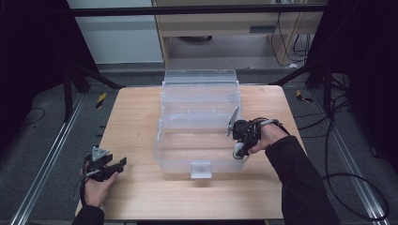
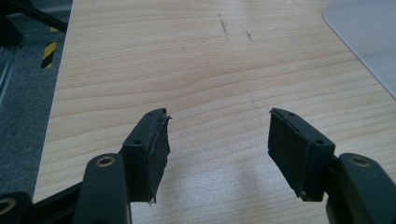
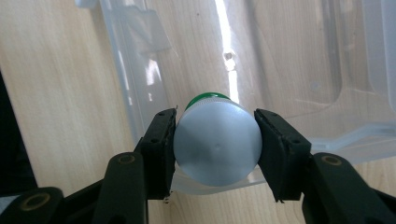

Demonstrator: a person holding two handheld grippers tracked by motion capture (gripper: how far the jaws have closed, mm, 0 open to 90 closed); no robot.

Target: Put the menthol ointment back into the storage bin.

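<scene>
Right hand-held gripper (image 3: pixel 216 140) clamped on white bottle (image 3: pixel 217 144), long axis pointing down into clear bin (image 3: pixel 355 135), left hand-held gripper (image 2: pixel 217 140) open

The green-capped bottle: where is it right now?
The bottle sits clamped in the right gripper, at the clear bin's right front rim in the high view.

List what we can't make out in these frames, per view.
- Right gripper view: the bottle shows end-on, so its body and label are hidden behind its grey end; a green band peeks past it.
- High view: bottle too small and covered by the right gripper and hand.
- High view: the clear bin blends into the table; inner dividers unclear.
- Left gripper view: bin corner cut off by the frame edge.
</scene>
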